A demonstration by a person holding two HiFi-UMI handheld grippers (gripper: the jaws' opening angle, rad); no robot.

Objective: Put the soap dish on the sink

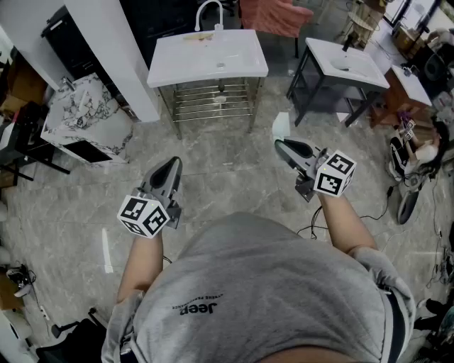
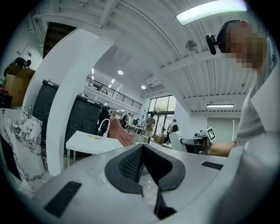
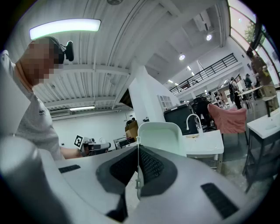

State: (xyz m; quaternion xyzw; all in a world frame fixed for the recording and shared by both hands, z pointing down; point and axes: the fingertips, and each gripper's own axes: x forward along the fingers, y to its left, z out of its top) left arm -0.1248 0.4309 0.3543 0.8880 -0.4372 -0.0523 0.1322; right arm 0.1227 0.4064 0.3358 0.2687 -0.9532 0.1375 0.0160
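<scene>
While short of two sinks (image 1: 208, 57), left tongs (image 1: 173, 163) together, empty, right tongs (image 1: 278, 144) tight on one soap dish (image 3: 161, 136)

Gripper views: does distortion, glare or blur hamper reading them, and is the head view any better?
Left gripper view: strong fisheye bending, dark corners, ceiling lamp blown out, near parts sharp. Right gripper view: same bending, soap dish crisp. Head view: even light, mild bending, no glare.
</scene>
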